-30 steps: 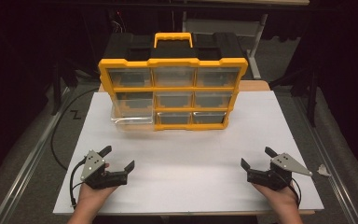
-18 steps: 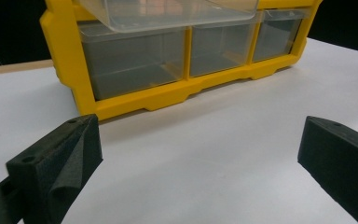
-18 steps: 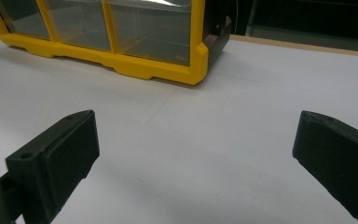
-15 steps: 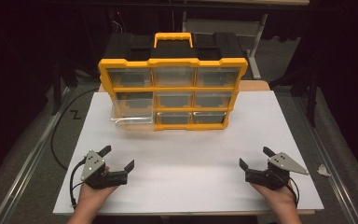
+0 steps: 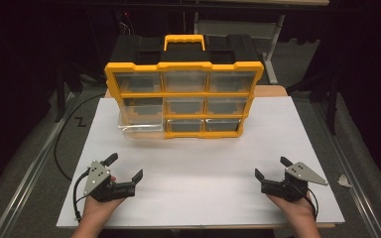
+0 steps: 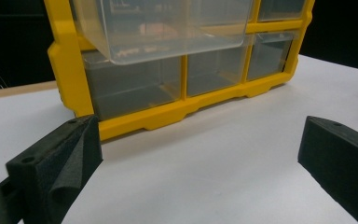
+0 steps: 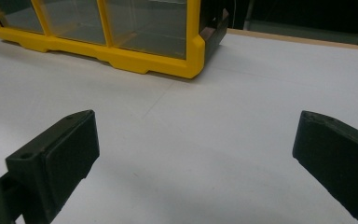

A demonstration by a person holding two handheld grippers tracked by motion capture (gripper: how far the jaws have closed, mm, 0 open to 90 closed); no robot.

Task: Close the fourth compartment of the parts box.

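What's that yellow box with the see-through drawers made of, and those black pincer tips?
The box frame looks like moulded plastic, yellow with a dull sheen and rounded edges. The drawers seem clear glossy plastic: you see through them. The left gripper fingertips look like matte black foam or rubber, slightly grainy; which one is unclear.

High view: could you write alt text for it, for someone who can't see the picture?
A yellow organizer case with clear drawers stands upright at the far side of a white table, one clear drawer on its left side pulled partly out. Near the front edge, a person's two hands each hold an open black gripper, the left gripper and right gripper, both empty and well short of the case.
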